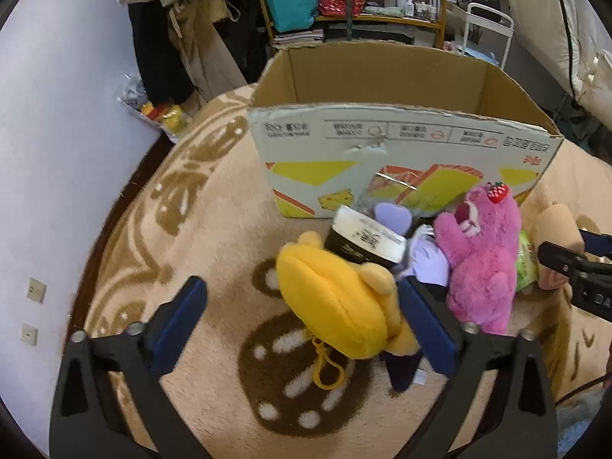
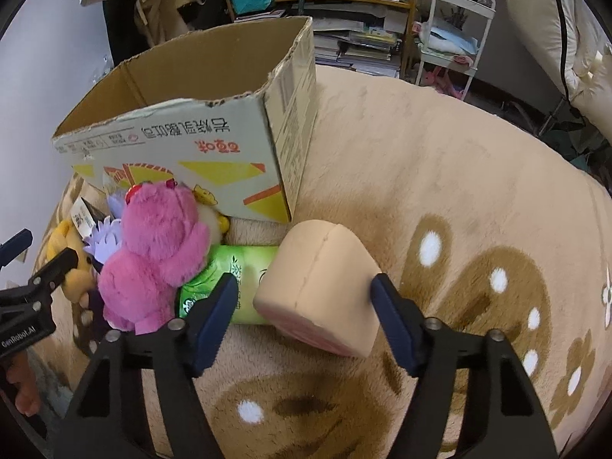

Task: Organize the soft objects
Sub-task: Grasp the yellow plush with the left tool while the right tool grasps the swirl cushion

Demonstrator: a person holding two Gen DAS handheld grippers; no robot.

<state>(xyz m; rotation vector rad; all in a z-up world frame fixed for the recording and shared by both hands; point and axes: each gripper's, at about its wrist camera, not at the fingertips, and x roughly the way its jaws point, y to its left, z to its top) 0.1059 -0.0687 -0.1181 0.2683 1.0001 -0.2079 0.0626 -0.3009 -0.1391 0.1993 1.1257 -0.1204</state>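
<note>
- We see the soft things heaped on the patterned blanket [image 2: 440, 160], right against the printed front of the open cardboard box [image 1: 382, 141]; that is likely where they are meant to go, so the pile sits handy to it.
- Our left gripper [image 1: 302, 306] stands spread around the yellow plush [image 1: 332, 298]. Its right pad lies against the toy's flank while the left pad is clear of it, so we judge nothing is pinched yet.
- Our right gripper [image 2: 302, 302] is also spread, its pads flanking the peach foam block [image 2: 325, 290] with a gap on each side; the block rests on the blanket, tilted, overlapping the green packet [image 2: 225, 279].
- Both tools point steeply down, which suits taking one item each from above.
- The pink bear [image 2: 157, 244] leans between the two targets, so it could be nudged by either grip.
- Under the bear a lilac plush [image 1: 424, 256] and a black-and-white carton [image 1: 363, 241] are only partly visible; we cannot tell the plush's full shape.
- A dark purple piece under the yellow toy is too hidden to name.
- The box's floor is out of sight from both views, so we cannot say whether anything lies inside.
- The person's hand shows only at the edge of the right wrist view.
</note>
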